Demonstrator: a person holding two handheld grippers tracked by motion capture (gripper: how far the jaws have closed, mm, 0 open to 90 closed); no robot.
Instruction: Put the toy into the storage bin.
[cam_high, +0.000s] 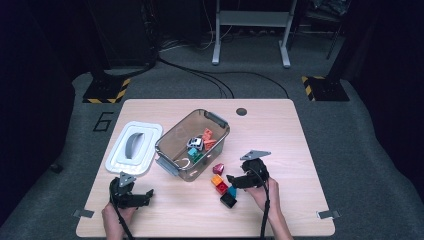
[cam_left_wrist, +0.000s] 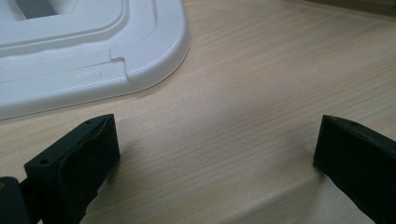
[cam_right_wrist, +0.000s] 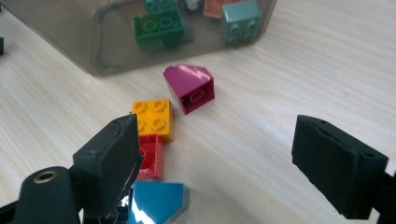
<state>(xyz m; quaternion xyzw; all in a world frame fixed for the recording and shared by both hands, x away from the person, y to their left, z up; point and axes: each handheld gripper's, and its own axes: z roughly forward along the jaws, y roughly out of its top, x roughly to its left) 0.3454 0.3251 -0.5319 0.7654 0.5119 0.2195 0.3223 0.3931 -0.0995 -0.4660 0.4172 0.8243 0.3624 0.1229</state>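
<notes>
A clear plastic bin (cam_high: 169, 161) stands mid-table with several coloured bricks inside, among them a green brick (cam_right_wrist: 159, 28) and a teal brick (cam_right_wrist: 240, 21). Just in front of it lie loose bricks: magenta (cam_high: 218, 168) (cam_right_wrist: 191, 86), orange (cam_high: 217, 180) (cam_right_wrist: 154, 119), red (cam_high: 221, 187) (cam_right_wrist: 150, 158), blue (cam_high: 232, 192) (cam_right_wrist: 159, 203) and black (cam_high: 228, 200). My right gripper (cam_high: 234, 181) (cam_right_wrist: 215, 154) is open beside these bricks, its left jaw over the red one, nothing held. My left gripper (cam_high: 140, 197) (cam_left_wrist: 215, 154) is open over bare wood near the white lid (cam_high: 134, 147) (cam_left_wrist: 88, 51).
The wooden table (cam_high: 280, 145) has a small round hole (cam_high: 241, 111) at the back. Beyond its far edge are floor cables and a stand with yellow-black feet (cam_high: 106, 92). Bare wood lies right of the bin and along the front edge.
</notes>
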